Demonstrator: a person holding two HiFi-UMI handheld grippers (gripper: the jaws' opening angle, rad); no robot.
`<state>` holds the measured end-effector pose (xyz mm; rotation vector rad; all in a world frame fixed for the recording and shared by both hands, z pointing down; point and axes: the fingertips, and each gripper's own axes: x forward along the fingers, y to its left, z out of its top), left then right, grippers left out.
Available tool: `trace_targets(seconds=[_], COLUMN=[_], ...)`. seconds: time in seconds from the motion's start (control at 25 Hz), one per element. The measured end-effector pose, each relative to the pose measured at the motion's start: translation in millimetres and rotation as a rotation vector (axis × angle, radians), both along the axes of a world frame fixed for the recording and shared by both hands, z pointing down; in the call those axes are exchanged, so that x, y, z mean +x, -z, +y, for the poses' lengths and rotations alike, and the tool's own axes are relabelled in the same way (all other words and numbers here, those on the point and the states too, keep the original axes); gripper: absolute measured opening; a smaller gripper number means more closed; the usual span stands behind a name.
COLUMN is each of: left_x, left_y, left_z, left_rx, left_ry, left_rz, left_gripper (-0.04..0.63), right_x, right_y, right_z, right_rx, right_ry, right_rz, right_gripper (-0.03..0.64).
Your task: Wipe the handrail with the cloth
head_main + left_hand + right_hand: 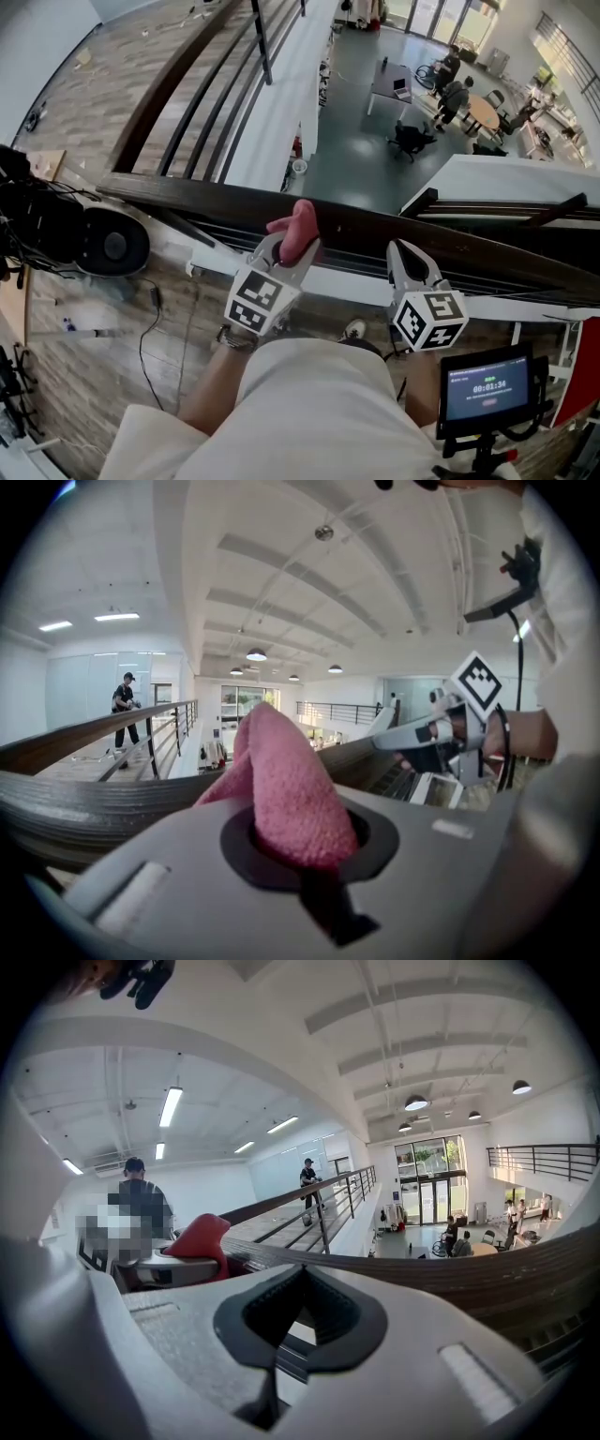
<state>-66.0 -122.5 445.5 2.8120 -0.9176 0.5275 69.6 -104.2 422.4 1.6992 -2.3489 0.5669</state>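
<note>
Beige clothing [319,412] fills the bottom of the head view; just above it both grippers point at the dark handrail [487,251], which runs across a drop to a lower floor. Left gripper [292,249] is clenched on the pink cloth [300,228]; the cloth stands up out of the jaws and overlaps the rail's near edge, though contact cannot be judged. Right gripper [405,253], just beside it, has its jaws together on nothing; a small screen [487,386] sits at lower right.
</note>
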Motion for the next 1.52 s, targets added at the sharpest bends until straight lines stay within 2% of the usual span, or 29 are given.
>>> trace_targets(seconds=[0.24, 0.4, 0.8, 0.96, 1.52], left_x=[-1, -1, -4, -4, -8], left_y=[20, 26, 23, 21, 16], left_z=[-16, -28, -37, -39, -43], left_rx=[0.068, 0.097, 0.073, 0.049, 0.041], left_ry=[0.023, 0.033, 0.054, 0.075, 0.118], left_rz=[0.018, 0.003, -0.036, -0.079, -0.15], left_gripper=[0.034, 0.034, 0.034, 0.034, 0.034], right_x=[4, 8, 11, 11, 18], right_y=[-1, -2, -3, -2, 2], right_z=[1, 1, 3, 3, 7], right_rx=[0.001, 0.003, 0.002, 0.012, 0.034], right_ry=[-0.01, -0.019, -0.04, -0.035, -0.03], right_rz=[-0.001, 0.001, 0.003, 0.003, -0.01], right_gripper=[0.003, 0.003, 0.003, 0.003, 0.003])
